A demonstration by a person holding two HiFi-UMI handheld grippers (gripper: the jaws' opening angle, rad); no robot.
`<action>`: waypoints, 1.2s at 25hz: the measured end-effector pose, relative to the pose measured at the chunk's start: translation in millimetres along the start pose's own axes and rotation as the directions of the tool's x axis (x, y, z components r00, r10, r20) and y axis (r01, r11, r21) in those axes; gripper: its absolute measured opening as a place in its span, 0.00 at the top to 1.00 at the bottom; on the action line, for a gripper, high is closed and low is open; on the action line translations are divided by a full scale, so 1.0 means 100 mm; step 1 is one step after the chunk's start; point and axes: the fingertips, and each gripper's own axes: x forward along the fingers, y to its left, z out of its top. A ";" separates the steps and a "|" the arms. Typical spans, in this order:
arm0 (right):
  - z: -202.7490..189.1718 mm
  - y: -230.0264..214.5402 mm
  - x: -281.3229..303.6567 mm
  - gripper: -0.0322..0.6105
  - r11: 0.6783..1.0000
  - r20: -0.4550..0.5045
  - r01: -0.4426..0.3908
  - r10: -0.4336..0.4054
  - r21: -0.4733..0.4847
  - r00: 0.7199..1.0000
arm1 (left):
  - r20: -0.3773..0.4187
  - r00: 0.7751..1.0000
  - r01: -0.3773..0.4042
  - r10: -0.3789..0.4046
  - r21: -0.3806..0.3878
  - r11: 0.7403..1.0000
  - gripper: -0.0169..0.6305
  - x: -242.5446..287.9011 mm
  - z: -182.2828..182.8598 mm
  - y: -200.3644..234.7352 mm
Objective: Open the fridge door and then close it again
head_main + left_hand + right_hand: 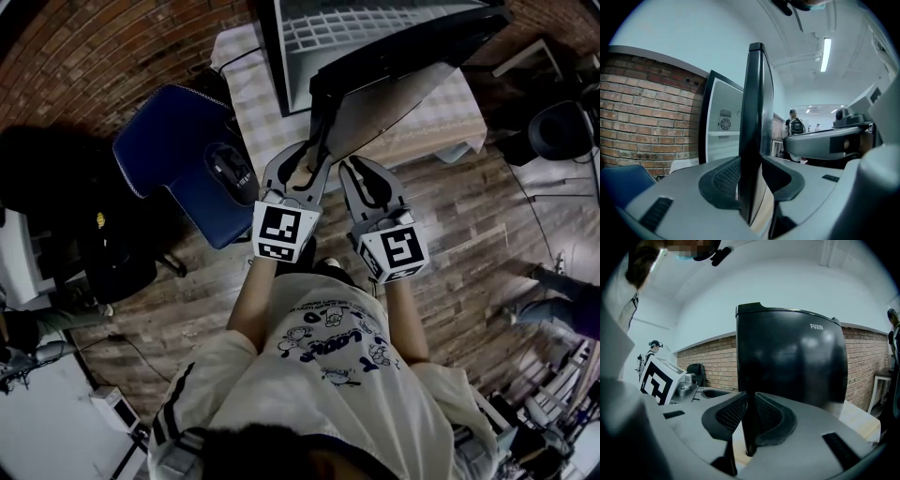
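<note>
Brick wall (84,56) ahead, standing by blue chair (178,155). Straddling fridge door (412,56) with left gripper (314,155), jaws apart; clamping its edge in right gripper (362,167).

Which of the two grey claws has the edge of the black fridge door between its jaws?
The left claw: the black fridge door stands edge-on between its parted jaws. The right claw has its jaws shut together.

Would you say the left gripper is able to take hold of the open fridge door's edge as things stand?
Probably yes: the left gripper straddles the free edge of the fridge door, which stands between its parted jaws, and nothing else appears to be in the way.
</note>
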 end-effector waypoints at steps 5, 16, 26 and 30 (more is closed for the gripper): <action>0.01 -0.02 0.15 0.84 1.000 0.000 0.002 -0.002 0.007 1.000 | 0.003 1.000 -0.007 0.007 -0.002 1.000 0.75 0.06 0.01 0.17; 0.02 -0.11 0.41 0.84 0.999 -0.008 0.015 -0.015 0.030 1.000 | 0.008 1.000 -0.025 0.025 -0.018 1.000 0.75 0.19 0.04 0.51; 0.03 -0.16 0.62 0.84 0.999 -0.010 0.017 -0.017 0.036 1.000 | 0.010 0.999 -0.036 0.036 -0.020 0.999 0.75 0.30 0.06 0.77; 0.05 -0.18 0.69 0.84 0.999 -0.008 0.026 -0.026 0.041 1.000 | 0.012 0.999 -0.047 0.047 -0.019 0.999 0.75 0.36 0.08 0.88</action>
